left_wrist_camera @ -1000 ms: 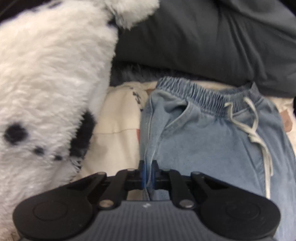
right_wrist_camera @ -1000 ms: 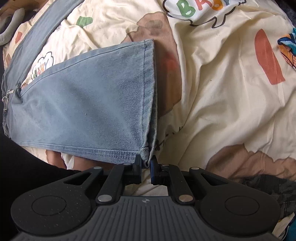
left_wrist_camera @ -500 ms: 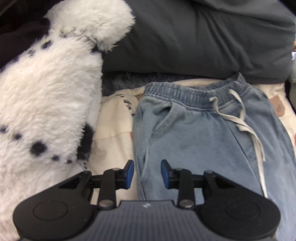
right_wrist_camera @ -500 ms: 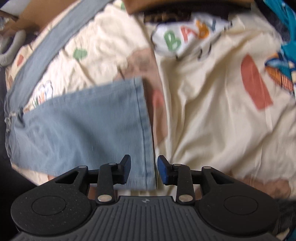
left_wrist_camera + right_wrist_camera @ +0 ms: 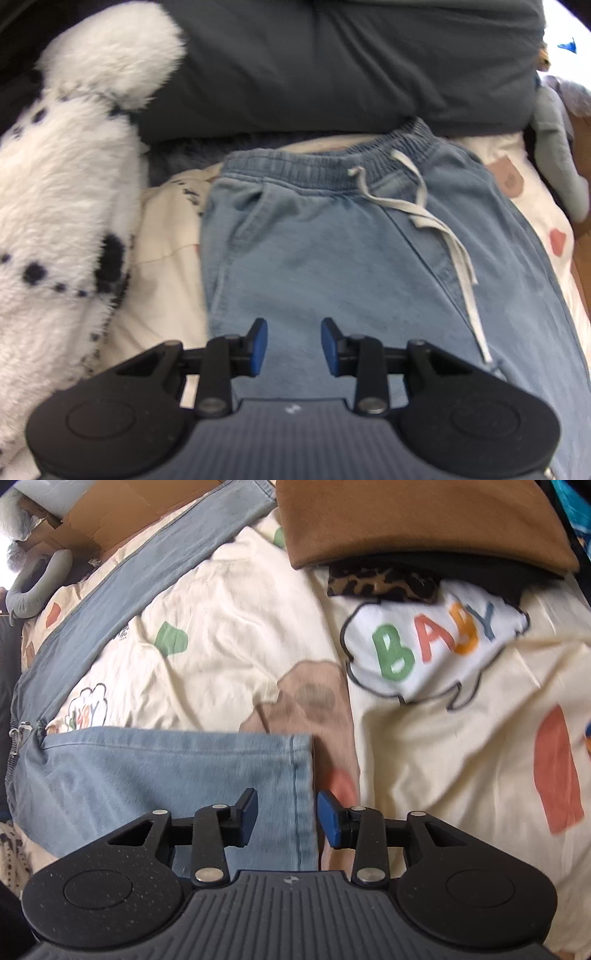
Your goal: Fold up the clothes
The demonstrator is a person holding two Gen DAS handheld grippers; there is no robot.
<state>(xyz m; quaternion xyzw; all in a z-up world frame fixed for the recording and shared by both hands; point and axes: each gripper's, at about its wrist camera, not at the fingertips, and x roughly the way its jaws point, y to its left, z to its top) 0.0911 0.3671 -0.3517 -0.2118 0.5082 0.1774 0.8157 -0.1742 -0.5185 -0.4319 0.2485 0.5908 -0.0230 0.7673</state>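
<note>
One second ago both of your grippers were pinching the edge of the denim; now both have let go and are pulled back a little. Your left gripper [image 5: 294, 347] has its fingers spread apart with nothing between them, and it hovers over the upper part of the light blue jeans [image 5: 332, 258], below the elastic waistband [image 5: 325, 164]. The grey-white drawstring [image 5: 436, 221] lies loose across the front of the jeans, going toward the right. Left of the jeans you see a white plush toy with black spots [image 5: 62, 206], and behind the waistband lies a dark grey pillow [image 5: 332, 62].

Your right gripper [image 5: 287, 818] is also spread and holds nothing. The hem of one jeans leg [image 5: 303, 794] lies flat on the cream printed bedsheet [image 5: 221, 635], between and under the two blue finger pads [image 5: 328, 821]. The other leg [image 5: 129, 587] stretches away diagonally toward the upper edge. Farther on the sheet is a brown folded cloth [image 5: 417, 520] on top of a leopard-print piece [image 5: 384, 585].
</note>
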